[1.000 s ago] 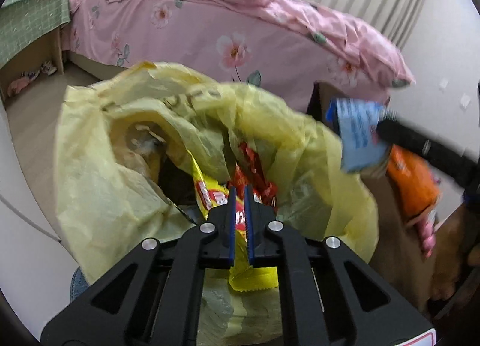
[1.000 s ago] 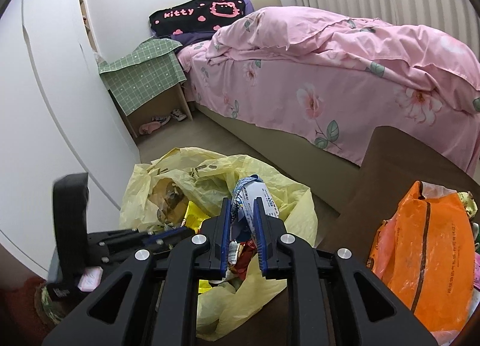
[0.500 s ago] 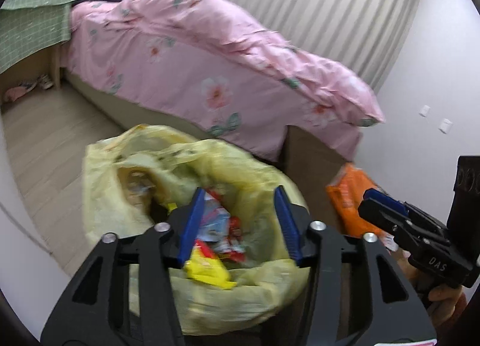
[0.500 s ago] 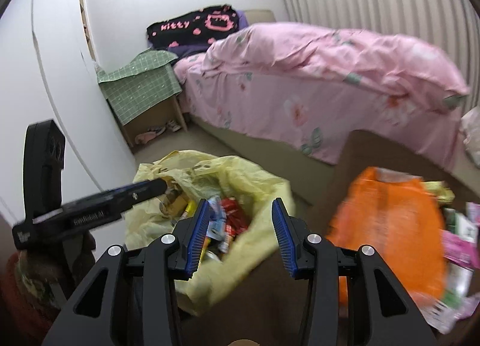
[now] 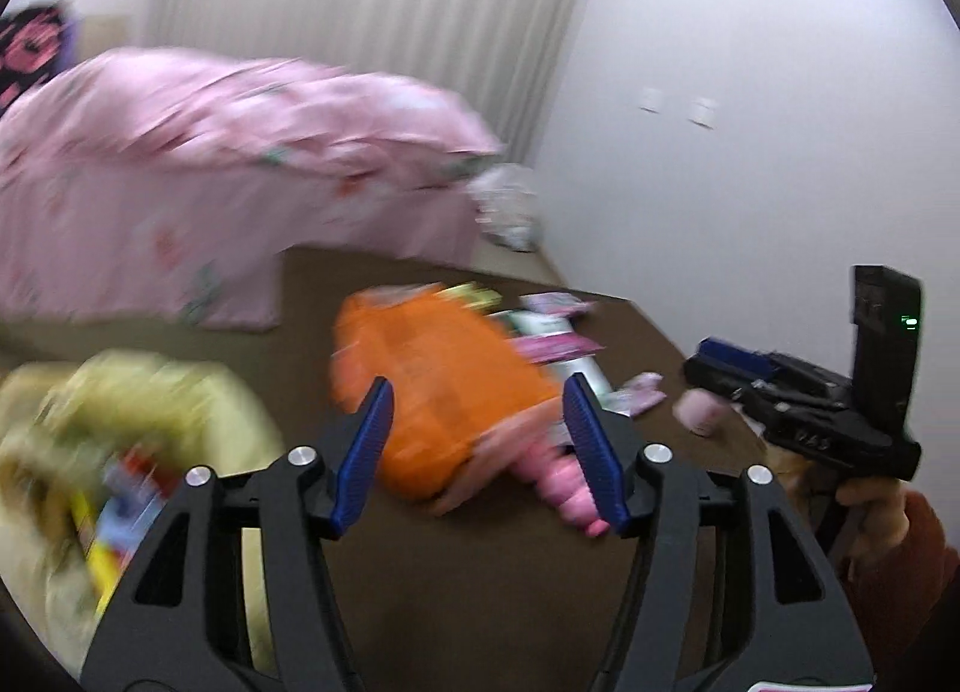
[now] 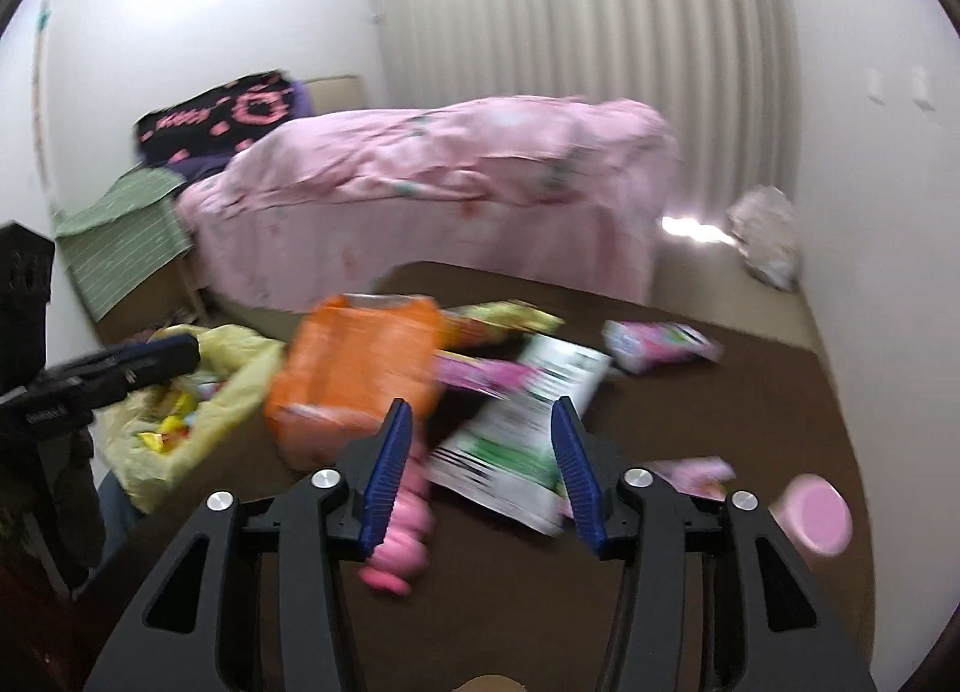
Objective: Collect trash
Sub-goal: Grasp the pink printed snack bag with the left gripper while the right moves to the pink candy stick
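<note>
The yellow trash bag point(image 5: 138, 422) with wrappers inside hangs at the table's left edge; it also shows in the right wrist view point(image 6: 198, 392). An orange bag point(image 5: 444, 368) lies on the brown table point(image 5: 480, 602), with a pink ribbed object point(image 5: 564, 488) at its near end. My left gripper point(image 5: 480, 452) is open and empty, facing the orange bag. My right gripper point(image 6: 480, 464) is open and empty above a white and green packet point(image 6: 522, 422) and the pink ribbed object point(image 6: 402, 536). The orange bag point(image 6: 354, 368) lies just beyond. Both views are blurred.
Pink wrappers point(image 6: 660, 344) and a pink round lid point(image 6: 819, 512) lie on the right of the table. A bed with a pink quilt point(image 6: 450, 176) stands behind. A white bag point(image 6: 765, 236) sits on the floor by the wall.
Both grippers opened and dropped their wrappers into the yellow bag, then swung right from the bag toward the table with the orange bag and loose packets.
</note>
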`<action>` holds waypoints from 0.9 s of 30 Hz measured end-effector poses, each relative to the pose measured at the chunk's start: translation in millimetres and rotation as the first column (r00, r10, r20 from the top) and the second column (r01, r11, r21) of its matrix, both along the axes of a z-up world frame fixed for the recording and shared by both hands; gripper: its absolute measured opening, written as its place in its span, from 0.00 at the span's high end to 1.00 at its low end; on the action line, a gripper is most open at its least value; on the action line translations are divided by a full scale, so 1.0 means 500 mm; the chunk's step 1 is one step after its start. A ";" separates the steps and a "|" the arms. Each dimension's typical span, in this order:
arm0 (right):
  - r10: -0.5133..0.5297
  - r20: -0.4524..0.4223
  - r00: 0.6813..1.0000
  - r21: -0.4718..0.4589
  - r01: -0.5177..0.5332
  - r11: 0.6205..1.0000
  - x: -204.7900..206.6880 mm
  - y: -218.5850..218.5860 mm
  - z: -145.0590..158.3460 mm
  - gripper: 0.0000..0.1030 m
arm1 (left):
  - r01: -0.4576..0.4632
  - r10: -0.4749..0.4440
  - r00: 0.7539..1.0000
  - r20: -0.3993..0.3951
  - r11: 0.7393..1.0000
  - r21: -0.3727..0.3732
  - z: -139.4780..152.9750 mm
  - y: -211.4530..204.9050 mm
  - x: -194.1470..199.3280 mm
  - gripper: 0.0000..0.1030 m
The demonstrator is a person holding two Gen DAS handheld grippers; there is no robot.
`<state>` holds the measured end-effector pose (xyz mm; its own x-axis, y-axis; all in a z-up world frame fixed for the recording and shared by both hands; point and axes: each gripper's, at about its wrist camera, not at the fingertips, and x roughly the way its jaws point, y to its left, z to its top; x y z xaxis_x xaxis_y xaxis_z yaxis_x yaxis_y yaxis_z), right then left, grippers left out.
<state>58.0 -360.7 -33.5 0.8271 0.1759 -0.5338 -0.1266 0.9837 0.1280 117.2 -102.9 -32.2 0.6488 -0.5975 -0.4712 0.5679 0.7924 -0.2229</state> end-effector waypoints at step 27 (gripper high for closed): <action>-0.251 0.061 0.966 0.136 0.241 0.961 -0.187 -0.262 -0.086 0.48 | 0.186 -0.081 0.933 -0.351 0.943 0.277 -0.113 -0.569 0.459 0.34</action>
